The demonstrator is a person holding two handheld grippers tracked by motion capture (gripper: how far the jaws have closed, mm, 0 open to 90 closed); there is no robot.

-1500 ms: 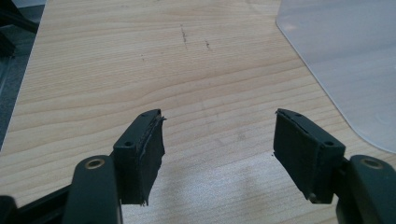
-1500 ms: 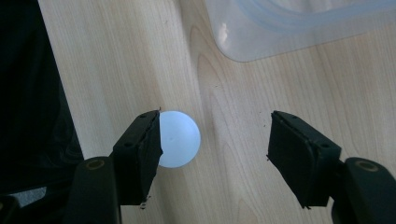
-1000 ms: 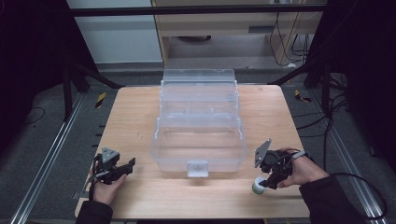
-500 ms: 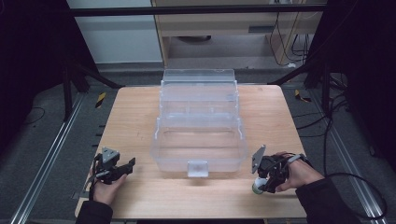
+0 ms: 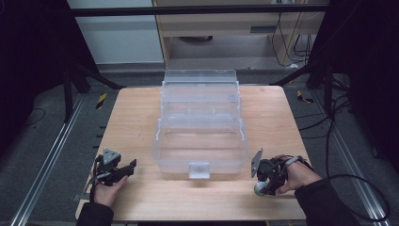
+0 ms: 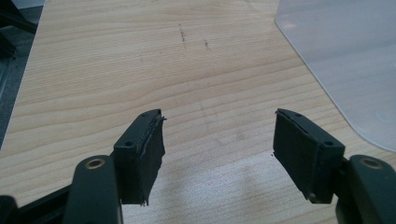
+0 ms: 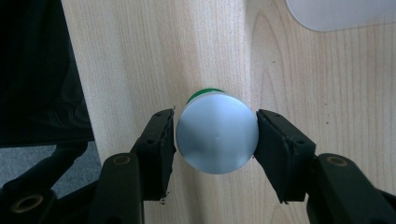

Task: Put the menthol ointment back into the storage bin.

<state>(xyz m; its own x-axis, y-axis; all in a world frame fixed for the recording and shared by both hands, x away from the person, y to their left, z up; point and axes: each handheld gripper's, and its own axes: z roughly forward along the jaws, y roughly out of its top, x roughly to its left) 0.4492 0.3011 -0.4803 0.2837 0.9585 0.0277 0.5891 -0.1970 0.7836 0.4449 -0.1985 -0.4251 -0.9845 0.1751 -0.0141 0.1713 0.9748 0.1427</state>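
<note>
- Silver-capped green cylinder [image 7: 217, 138] sits between the jaws of the right hand-held gripper [image 7: 215, 140], near the front right edge of the tabletop [image 5: 141, 122]; both pads touch its sides, so it looks pinched.
- From the high view, same gripper [image 5: 264, 181] points steeply down, the cylinder [image 5: 259, 189] at its tip, just beside the front right corner of the clear plastic box [image 5: 201, 141].
- Whether the cylinder rests on the wood or is lifted off it: cannot tell.
- Left hand-held gripper [image 6: 219, 140] hovers low over bare wood at front left, jaws spread wide, nothing between them.
- Box stands open at centre, tiers stepped back, lower bin apparently empty.
- Judgement: the grasp step is in hand. Next move likely calls for lifting clear and carrying over the box's front wall without knocking it.
</note>
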